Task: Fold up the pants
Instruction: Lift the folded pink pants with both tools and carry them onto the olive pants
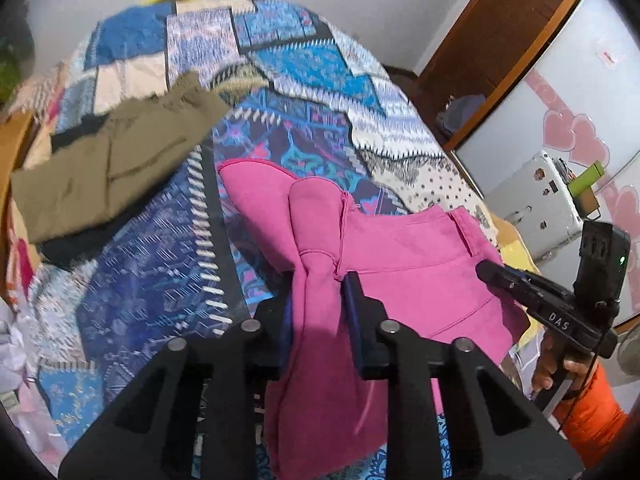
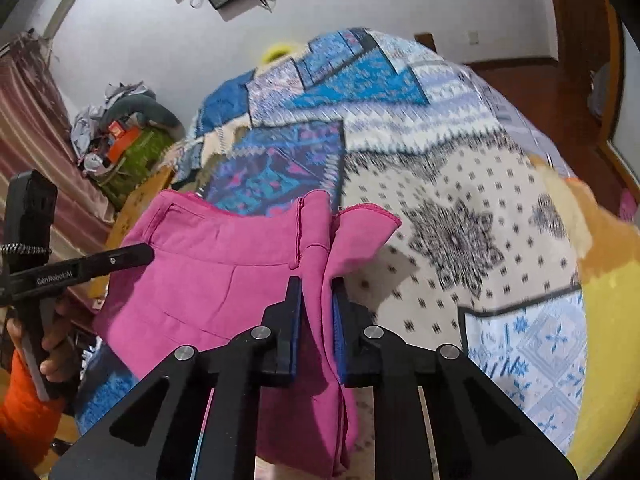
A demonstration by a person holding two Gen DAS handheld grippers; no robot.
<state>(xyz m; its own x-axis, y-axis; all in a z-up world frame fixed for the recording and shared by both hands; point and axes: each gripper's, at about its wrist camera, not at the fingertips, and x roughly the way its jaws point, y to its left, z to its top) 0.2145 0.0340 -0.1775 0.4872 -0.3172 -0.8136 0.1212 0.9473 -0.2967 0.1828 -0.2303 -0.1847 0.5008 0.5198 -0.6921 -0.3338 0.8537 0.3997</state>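
Observation:
Bright pink pants (image 1: 400,264) hang lifted above a patterned bedspread (image 1: 280,60), held by both grippers. My left gripper (image 1: 318,284) is shut on a bunched fold of the pink fabric, which drapes down between its fingers. My right gripper (image 2: 318,288) is shut on another edge of the pants (image 2: 208,264), with cloth hanging below its fingers. The right gripper also shows at the right of the left wrist view (image 1: 520,284). The left gripper shows at the left of the right wrist view (image 2: 80,268), touching the waistband.
Olive-brown pants (image 1: 112,168) lie on the bed at the left, over a dark garment. A cluttered pile (image 2: 124,136) stands beside the bed. A wooden cabinet (image 1: 480,60) and a white appliance (image 1: 540,204) are at the right.

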